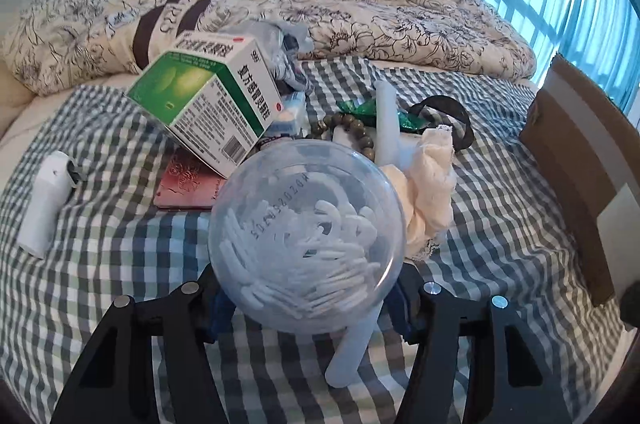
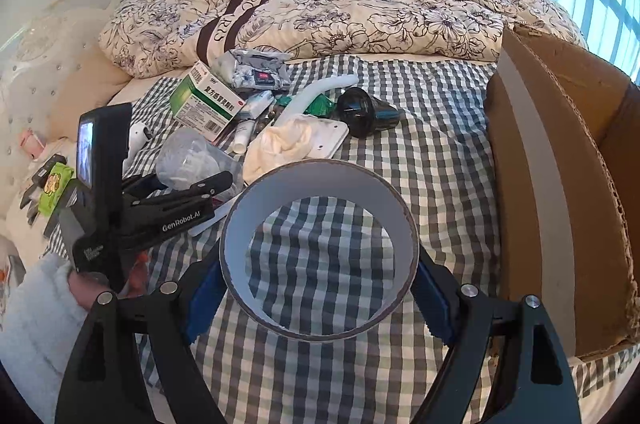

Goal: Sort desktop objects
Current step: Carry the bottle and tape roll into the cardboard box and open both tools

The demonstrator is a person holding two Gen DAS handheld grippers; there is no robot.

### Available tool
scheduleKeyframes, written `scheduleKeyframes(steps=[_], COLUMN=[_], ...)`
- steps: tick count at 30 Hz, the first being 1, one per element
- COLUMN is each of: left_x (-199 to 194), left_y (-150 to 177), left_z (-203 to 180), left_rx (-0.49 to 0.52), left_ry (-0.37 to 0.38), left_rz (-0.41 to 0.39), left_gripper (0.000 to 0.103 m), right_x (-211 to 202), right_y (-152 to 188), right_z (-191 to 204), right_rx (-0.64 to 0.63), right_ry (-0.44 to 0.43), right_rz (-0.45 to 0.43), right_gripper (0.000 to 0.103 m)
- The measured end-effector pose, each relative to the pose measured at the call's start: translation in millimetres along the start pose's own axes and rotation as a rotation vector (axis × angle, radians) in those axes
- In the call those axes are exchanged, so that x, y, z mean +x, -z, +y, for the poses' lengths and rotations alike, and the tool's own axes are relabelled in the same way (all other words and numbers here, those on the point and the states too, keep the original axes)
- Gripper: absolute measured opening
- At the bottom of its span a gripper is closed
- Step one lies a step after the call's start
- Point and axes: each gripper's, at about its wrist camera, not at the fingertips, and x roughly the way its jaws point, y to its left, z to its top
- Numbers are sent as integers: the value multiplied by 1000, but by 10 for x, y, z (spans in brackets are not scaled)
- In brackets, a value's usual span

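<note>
My left gripper (image 1: pixel 308 304) is shut on a clear round tub (image 1: pixel 308 236) full of white sticks, its blue pads pressing on both sides. From the right wrist view the left gripper (image 2: pixel 188 176) and its tub (image 2: pixel 188 156) sit at the left, just over the checked cloth. My right gripper (image 2: pixel 320 288) is shut on a wide tape roll (image 2: pixel 320 184), brown outside and white inside, held above the cloth beside the cardboard box (image 2: pixel 560 184). The pile of loose things lies behind both grippers.
The pile holds a green and white medicine box (image 1: pixel 208 96), a red booklet (image 1: pixel 188 184), a bead bracelet (image 1: pixel 352 128), a white tube (image 1: pixel 386 120), cream cloth (image 1: pixel 432 184) and a black object (image 2: pixel 360 112). A white device (image 1: pixel 44 200) lies apart at the left. A floral duvet (image 2: pixel 320 0) is bunched behind.
</note>
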Motion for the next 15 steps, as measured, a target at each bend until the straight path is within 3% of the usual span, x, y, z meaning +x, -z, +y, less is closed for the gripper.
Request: scheduleKeyframes(steps=[9,13,15], left_x=[-753,-1164,-1412], left_y=[-166,-321,-429], left_z=[-162,-420,-594], left_rx=[46,95,106], left_ry=[-70,-101,-78], left_rz=[-91,-115,-135], left_gripper=[62,62,62], right_x=[-232,-599,-861], right_y=[-49,-130,-173], right_z=[-28,-32,-64], right_rx=[15,15,11], right_ry=[11,20,39], right_rz=[-42,-103,-142], right_gripper=[82,82,82])
